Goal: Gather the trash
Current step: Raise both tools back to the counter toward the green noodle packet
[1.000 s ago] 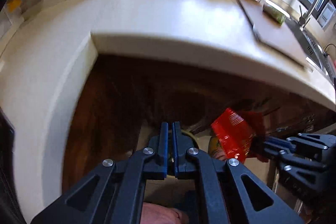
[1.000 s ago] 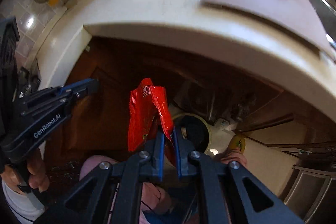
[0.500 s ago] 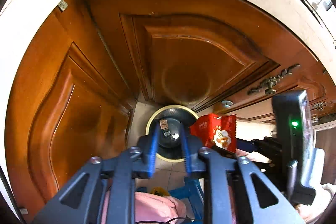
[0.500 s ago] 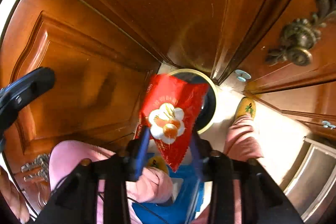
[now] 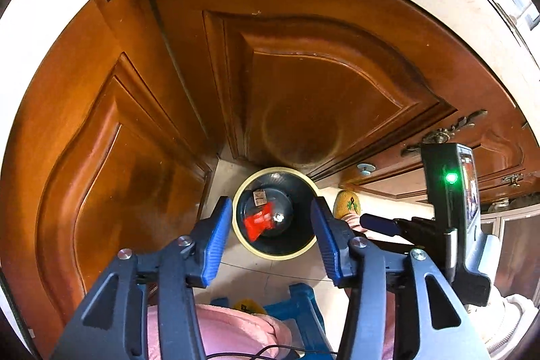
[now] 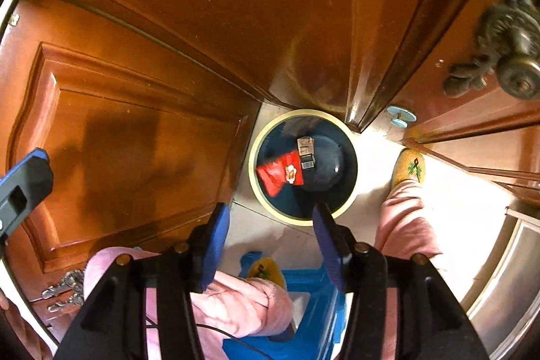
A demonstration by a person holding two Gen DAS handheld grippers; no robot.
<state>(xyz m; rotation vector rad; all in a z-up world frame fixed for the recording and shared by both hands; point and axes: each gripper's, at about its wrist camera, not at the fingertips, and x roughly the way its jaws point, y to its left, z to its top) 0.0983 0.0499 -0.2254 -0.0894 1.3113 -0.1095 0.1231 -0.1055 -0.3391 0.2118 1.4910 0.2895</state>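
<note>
We find both tools emptied over the round cream-rimmed dark bin on the floor. A second ago the right gripper pinched the red foil snack wrapper; now that wrapper lies inside the bin beside a small printed carton scrap. The left gripper has likewise let go. Both sets of jaws are opening, about half spread, nothing between them. We judge this load delivered.

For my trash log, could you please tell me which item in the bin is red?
The crinkled red snack wrapper; the small printed carton beside it is brownish with a barcode.
</note>
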